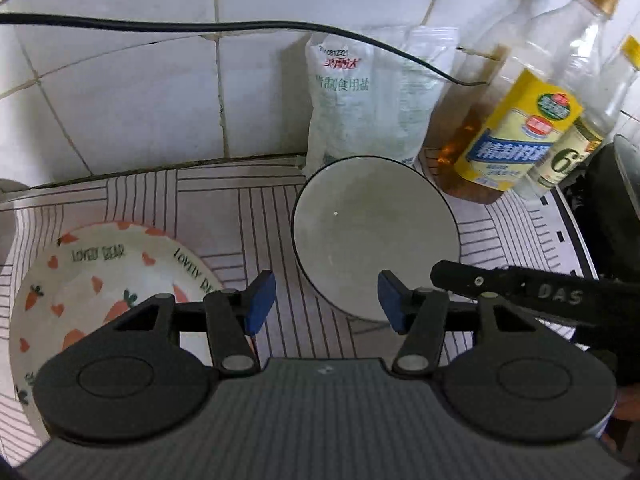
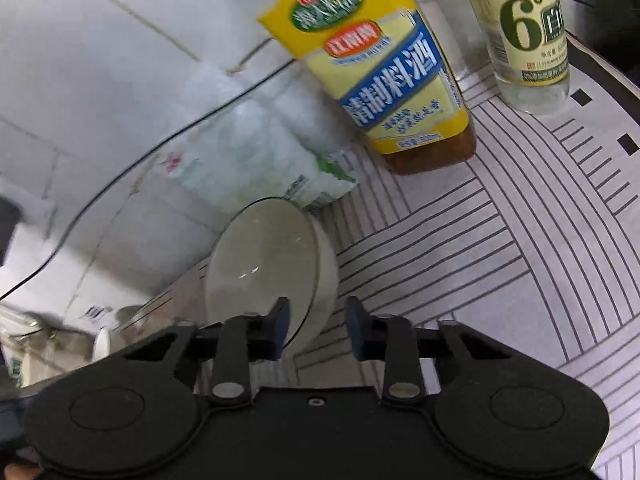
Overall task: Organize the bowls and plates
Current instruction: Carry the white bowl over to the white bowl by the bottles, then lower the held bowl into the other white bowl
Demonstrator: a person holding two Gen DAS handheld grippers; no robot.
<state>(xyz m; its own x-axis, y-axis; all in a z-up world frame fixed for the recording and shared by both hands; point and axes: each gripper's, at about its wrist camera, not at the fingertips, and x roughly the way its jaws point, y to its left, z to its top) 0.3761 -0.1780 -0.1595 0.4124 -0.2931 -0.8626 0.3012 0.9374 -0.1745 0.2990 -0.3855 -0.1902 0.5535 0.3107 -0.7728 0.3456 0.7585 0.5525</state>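
A white bowl with a dark rim [image 1: 374, 236] stands on the striped mat, just ahead of my open, empty left gripper [image 1: 326, 300]. A carrot-print plate reading "Lovely Bear" [image 1: 80, 288] lies to the left, partly under the left gripper's body. In the right wrist view the same bowl [image 2: 272, 264] sits between the pads of my right gripper [image 2: 316, 330]: the left pad is inside the rim, the right pad stands apart from the outer wall. The right gripper's finger [image 1: 500, 284] also shows at the bowl's right edge in the left wrist view.
A salt bag [image 1: 376, 96] leans on the tiled wall behind the bowl. A yellow-label cooking wine bottle [image 2: 384, 64] and a vinegar bottle [image 2: 528, 28] stand at the right. A black cable [image 1: 200, 26] runs along the wall. A dark appliance [image 1: 612, 200] sits far right.
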